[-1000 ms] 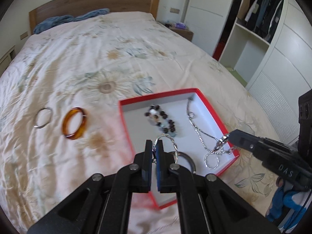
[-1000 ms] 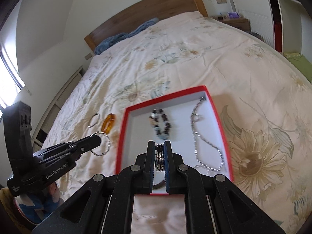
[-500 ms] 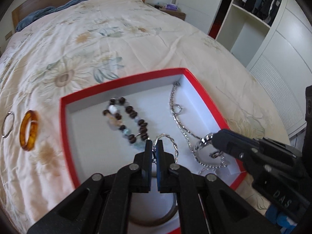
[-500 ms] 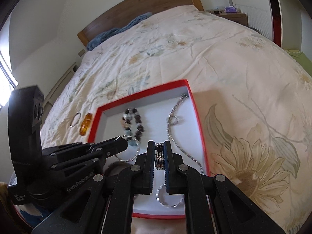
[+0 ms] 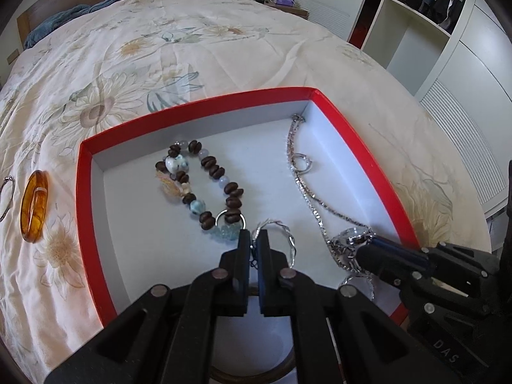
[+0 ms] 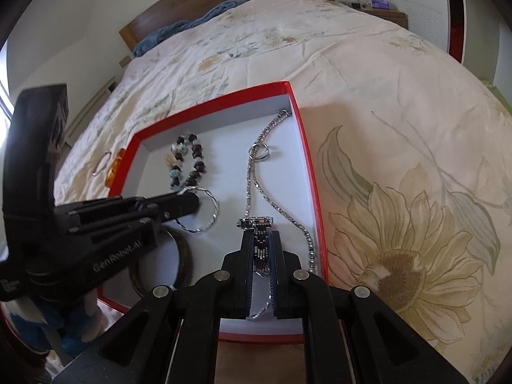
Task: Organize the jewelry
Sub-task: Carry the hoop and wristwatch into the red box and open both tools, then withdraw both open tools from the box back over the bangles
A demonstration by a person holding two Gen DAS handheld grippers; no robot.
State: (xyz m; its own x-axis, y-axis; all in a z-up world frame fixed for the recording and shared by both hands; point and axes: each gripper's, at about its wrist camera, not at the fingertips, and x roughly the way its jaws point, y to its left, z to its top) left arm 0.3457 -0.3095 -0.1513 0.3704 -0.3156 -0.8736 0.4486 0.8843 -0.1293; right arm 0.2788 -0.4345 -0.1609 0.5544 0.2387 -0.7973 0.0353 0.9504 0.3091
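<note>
Red cardboard walls frame a shallow box with a white floor (image 5: pixel 84 192), which lies on a cream bedspread printed with large pale flowers (image 5: pixel 192 38); all places below are told from this box.

Inside it, near the far left part, lies a bracelet of dark brown and pale blue beads (image 5: pixel 204 185). Along the right wall runs a long silver chain necklace (image 5: pixel 302 182), with a small silver ring (image 5: pixel 300 164) beside its upper part. At the near edge of the floor a dark wooden bangle (image 6: pixel 184 256) shows partly.

The left gripper (image 5: pixel 252 235) hangs over the near middle of the box, and its jaws are pressed narrow on a thin twisted silver bangle (image 6: pixel 208 211). The right gripper (image 6: pixel 261 240) hangs over the near right part, and its jaws are narrow too, clamped on the metal link band of a silver wristwatch (image 6: pixel 256 223).

Outside the box, just beyond its left wall, an amber translucent bangle (image 5: pixel 33 206) rests on the bedspread, and a thin silver bangle (image 5: pixel 7 196) lies farther left of it.
</note>
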